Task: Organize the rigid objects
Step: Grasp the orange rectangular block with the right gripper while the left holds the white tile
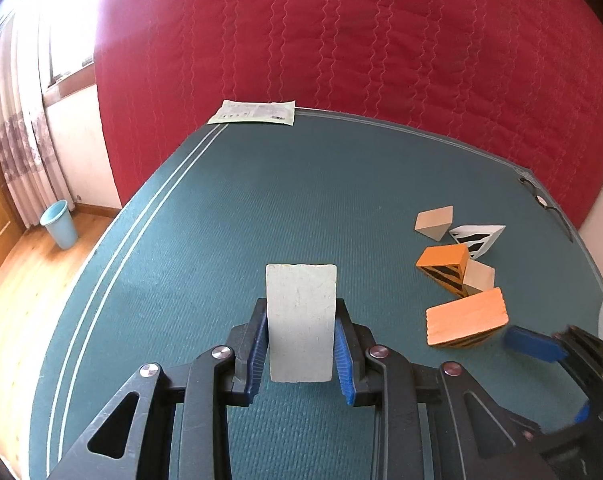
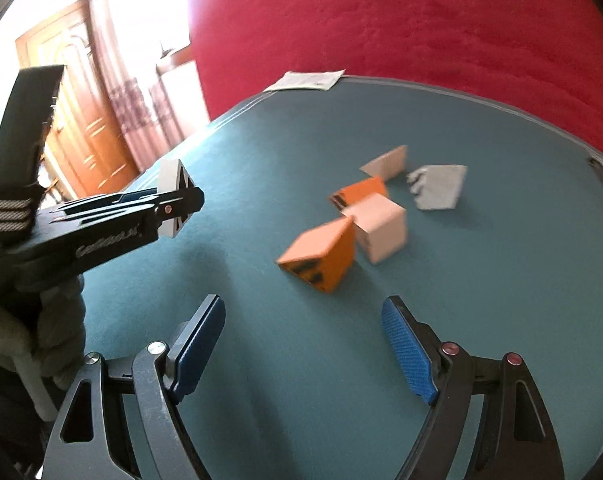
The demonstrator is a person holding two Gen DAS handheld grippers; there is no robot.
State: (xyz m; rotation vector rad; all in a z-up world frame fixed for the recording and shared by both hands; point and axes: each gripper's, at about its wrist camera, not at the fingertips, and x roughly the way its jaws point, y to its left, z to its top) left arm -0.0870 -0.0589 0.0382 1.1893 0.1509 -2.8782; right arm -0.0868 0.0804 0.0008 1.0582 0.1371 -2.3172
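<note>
the left gripper (image 1: 301, 340) is clamped on one white block (image 1: 301, 320) held clear of the mat (image 1: 261, 200), the right gripper (image 2: 301, 344) stands open and empty, and the remaining blocks (image 2: 365, 216) lie unsorted just ahead of it, so most sorting appears outstanding.

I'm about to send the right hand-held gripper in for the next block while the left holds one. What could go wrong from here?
1. The blocks lie bunched: the near orange block touches the pale block, so the open right hand-held gripper could knock a neighbour.
2. The right wrist view is blurred, so aim may be off.
3. The left hand-held gripper grips only the white block's lower part; a bump could tilt it.
</note>
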